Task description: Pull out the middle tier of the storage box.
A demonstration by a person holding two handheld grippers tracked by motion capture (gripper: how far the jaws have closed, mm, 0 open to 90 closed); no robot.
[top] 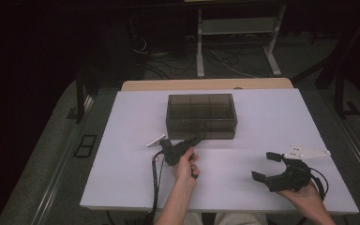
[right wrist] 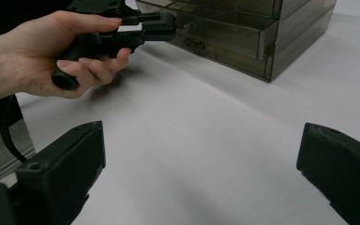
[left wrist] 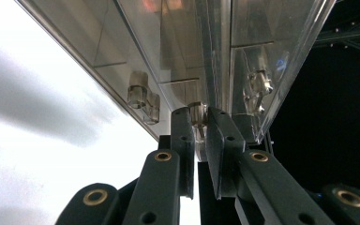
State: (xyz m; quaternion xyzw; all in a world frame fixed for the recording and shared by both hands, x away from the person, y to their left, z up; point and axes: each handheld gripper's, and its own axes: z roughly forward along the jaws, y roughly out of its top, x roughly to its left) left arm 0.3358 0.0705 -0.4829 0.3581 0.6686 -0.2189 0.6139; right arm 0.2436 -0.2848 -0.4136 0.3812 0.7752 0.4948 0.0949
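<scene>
My left hand (top: 186, 165) wraps the grip of the left gripper (top: 198, 138), forearm reaching in from the bottom edge, jaws pointed forward and pinched nearly together. My right hand (top: 304, 197) cradles the right gripper (top: 265, 166) from below, low near my side, aimed leftward, its two jaws spread wide with nothing between them.

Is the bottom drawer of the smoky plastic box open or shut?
Slightly open: the drawer juts out from the box, and the left gripper pinches its small clear handle.
</scene>
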